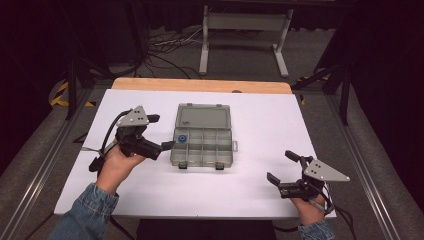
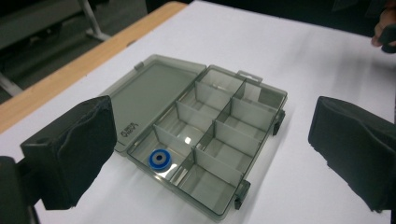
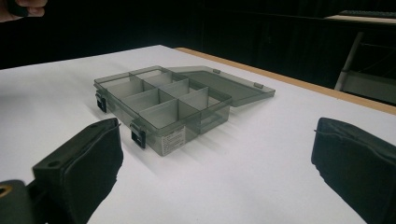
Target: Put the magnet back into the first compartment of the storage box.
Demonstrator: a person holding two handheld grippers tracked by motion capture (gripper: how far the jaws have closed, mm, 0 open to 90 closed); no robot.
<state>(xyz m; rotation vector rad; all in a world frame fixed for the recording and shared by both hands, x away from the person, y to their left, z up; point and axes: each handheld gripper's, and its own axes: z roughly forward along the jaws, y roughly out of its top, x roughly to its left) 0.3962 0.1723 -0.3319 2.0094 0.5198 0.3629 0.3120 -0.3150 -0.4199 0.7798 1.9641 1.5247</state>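
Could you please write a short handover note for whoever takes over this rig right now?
Left hand-held gripper: open, nothing between its jaws, just left of the box.
Right hand-held gripper: open, holding nothing, near the table's front right corner, apart from the box.
Clear plastic compartment box: mid-table on the white table, lid folded flat open toward the far side.
Blue ring: lying in the box's corner compartment, on the side toward the left hand-held gripper.
Done: lid open, ring inside.
Left: probably closing and latching the lid; the other compartments look empty.
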